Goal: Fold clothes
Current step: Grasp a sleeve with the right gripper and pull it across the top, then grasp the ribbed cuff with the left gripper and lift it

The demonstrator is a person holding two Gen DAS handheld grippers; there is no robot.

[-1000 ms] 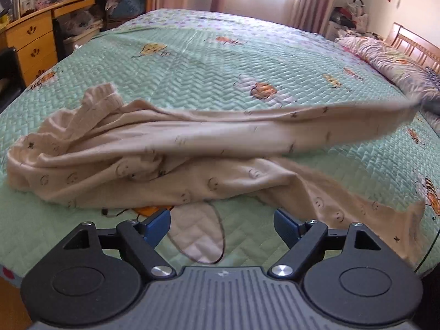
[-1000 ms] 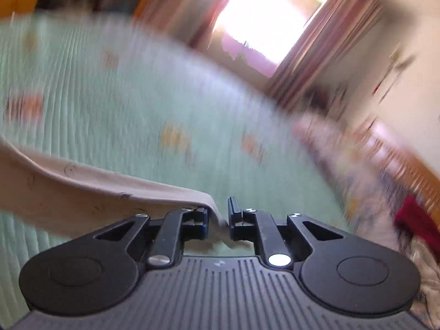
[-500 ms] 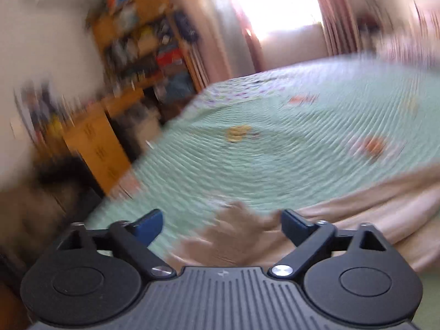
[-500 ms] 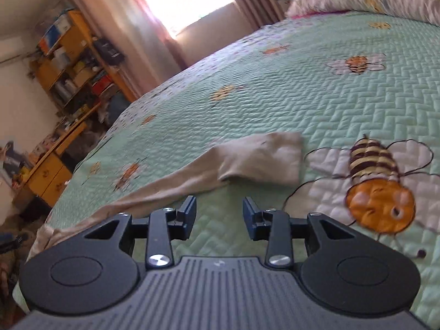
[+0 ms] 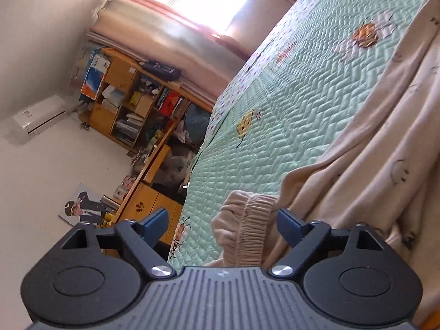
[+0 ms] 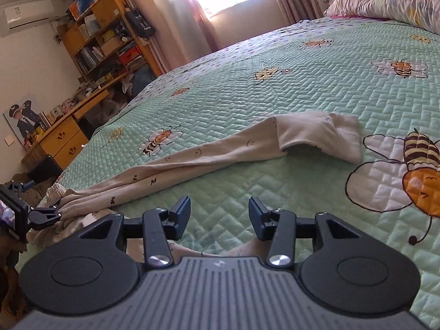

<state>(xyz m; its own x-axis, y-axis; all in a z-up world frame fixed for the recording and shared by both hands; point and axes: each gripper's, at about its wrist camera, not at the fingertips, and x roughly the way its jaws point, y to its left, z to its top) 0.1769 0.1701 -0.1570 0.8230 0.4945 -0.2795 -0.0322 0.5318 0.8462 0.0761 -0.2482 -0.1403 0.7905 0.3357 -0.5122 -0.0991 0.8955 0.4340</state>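
One beige garment (image 6: 209, 154) lies on one green quilt (image 6: 302, 88). Left gripper (image 5: 222, 220) and right gripper (image 6: 219, 214): both spread apart, empty.

Trousers (image 6: 220, 151) on bedspread (image 6: 302, 88), shelves (image 6: 104, 35) behind

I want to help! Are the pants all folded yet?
Not yet. One leg of the beige pants lies stretched out on the green bedspread. The open left gripper is at the waistband; the right gripper is open, holding nothing. All the folds remain.
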